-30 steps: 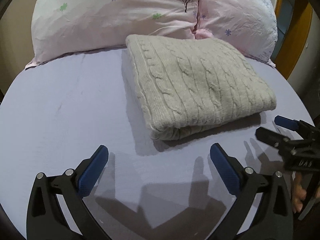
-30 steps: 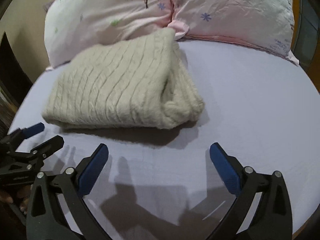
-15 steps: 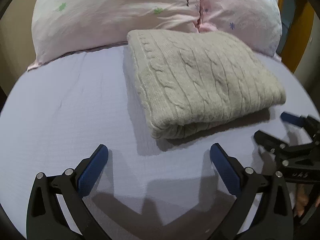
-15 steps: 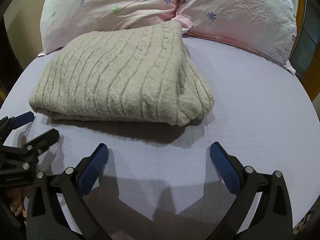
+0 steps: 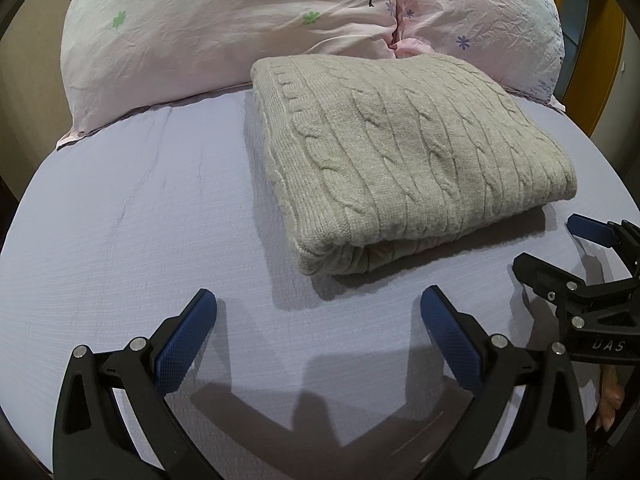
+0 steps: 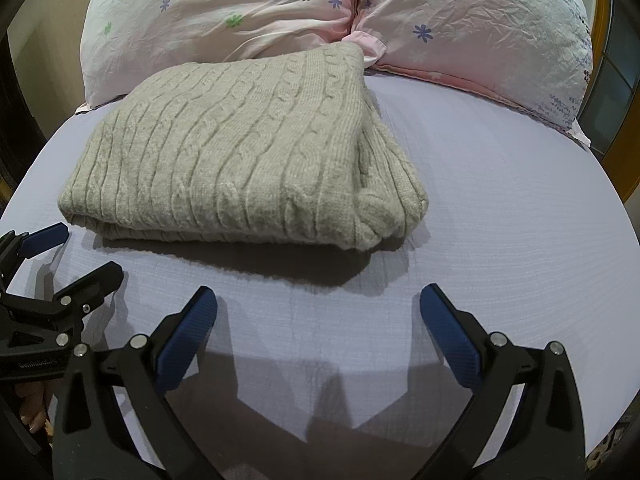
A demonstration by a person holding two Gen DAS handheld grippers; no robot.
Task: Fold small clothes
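Both grippers have edged nearer the sweater over the last second, and it now looms larger in each view.

From the left wrist, the left gripper (image 5: 318,312) hangs over the bed (image 5: 140,220), fingers spread wide and empty. The sweater (image 5: 404,160) lies just ahead, below the pillows (image 5: 240,20).

From the right wrist, the right gripper (image 6: 318,312) is likewise spread and empty, sweater (image 6: 240,152) ahead in a neat stacked rectangle. The folding looks finished to me; perhaps only tidying remains.
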